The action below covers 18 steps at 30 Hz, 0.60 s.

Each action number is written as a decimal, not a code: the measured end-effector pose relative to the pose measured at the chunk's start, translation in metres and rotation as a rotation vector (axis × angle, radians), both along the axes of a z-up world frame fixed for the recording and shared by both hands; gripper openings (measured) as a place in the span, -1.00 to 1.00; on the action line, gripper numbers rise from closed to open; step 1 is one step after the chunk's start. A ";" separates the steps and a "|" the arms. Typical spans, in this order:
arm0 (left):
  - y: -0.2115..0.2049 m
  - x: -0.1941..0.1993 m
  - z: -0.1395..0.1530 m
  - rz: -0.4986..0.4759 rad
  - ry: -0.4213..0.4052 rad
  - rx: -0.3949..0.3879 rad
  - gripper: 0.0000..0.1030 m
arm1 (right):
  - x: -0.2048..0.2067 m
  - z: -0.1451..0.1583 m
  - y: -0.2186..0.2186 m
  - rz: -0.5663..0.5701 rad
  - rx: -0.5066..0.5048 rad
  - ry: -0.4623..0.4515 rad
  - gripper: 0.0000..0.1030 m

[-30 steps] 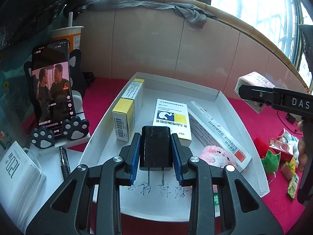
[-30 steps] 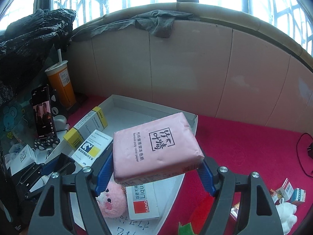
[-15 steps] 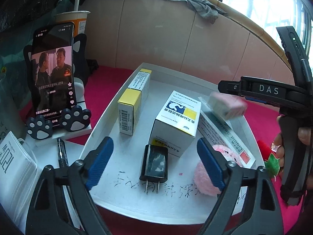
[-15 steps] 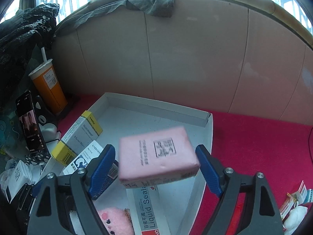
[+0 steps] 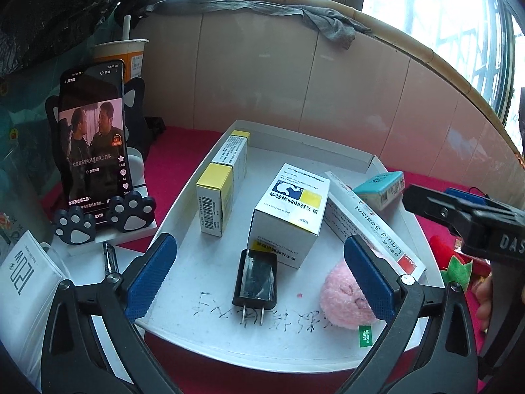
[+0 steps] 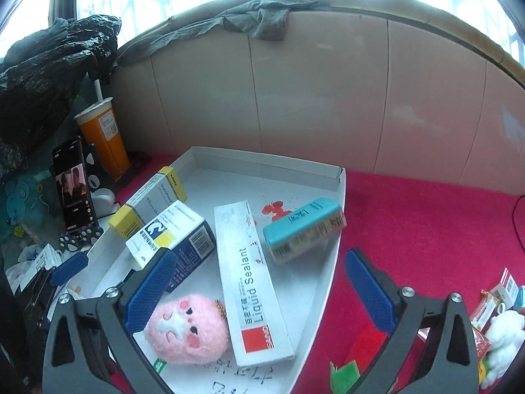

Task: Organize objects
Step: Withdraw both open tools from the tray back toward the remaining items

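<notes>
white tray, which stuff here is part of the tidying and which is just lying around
Part of the job:
white tray
black charger
teal packet
sealant box
pink plush
medicine boxes

Lying about:
phone
orange cup
grey cloth
pen

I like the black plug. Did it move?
Yes. The black plug charger left the left gripper, whose jaws just opened, and now lies flat on the white cardboard tray.
</notes>
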State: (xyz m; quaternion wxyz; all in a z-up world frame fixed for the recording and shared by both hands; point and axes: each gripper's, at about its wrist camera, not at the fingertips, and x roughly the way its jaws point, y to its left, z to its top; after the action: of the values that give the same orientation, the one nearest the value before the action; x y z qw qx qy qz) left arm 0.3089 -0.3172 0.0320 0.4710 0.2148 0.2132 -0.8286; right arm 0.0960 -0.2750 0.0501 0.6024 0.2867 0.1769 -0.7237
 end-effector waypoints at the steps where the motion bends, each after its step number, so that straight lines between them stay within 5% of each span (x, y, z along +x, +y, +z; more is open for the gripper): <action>1: 0.000 0.000 0.000 0.000 0.003 0.000 0.99 | 0.001 0.000 0.008 -0.002 -0.007 0.010 1.00; 10: 0.007 -0.002 0.005 -0.011 0.001 -0.045 0.99 | -0.009 -0.004 0.092 -0.051 -0.056 0.077 1.00; 18: 0.017 -0.006 0.008 -0.047 0.000 -0.099 0.99 | -0.079 -0.015 0.184 -0.301 -0.049 0.034 1.00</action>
State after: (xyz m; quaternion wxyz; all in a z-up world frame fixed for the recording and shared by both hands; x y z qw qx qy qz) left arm 0.3034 -0.2999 0.0400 0.4613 0.1962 0.1670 -0.8490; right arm 0.0166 -0.0912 0.0350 0.4909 0.2829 0.1241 -0.8146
